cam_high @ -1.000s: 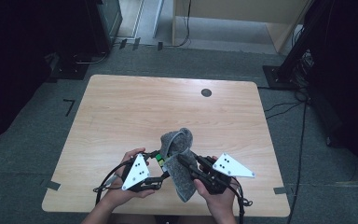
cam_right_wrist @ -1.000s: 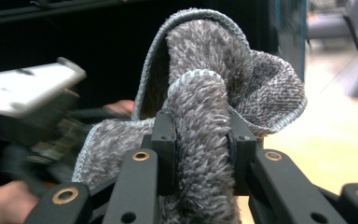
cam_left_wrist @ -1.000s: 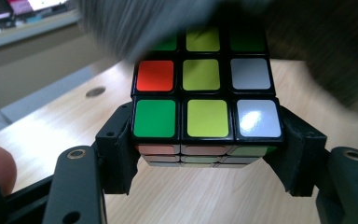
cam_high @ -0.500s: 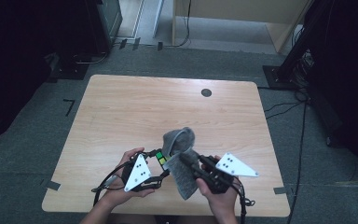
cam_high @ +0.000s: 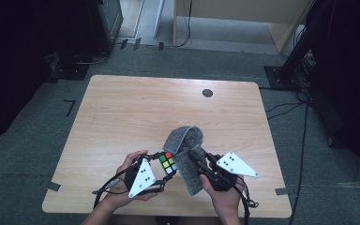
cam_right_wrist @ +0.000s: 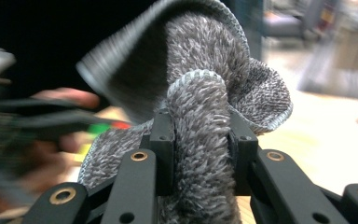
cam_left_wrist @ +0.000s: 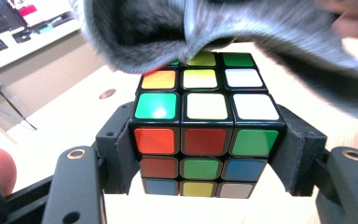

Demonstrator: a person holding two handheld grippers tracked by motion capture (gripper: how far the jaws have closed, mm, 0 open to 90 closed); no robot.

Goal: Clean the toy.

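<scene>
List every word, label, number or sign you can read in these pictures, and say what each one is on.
None can be read. The puzzle cube bears only plain colour stickers; the grey cloth bears no label. The clutter on the shelf behind is too blurred to read. The table bears no writing.

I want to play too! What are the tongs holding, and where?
Left tongs clamp the multicoloured plastic puzzle cube by two opposite sides; right tongs pinch a bunched fold of the fluffy grey cloth.
</scene>
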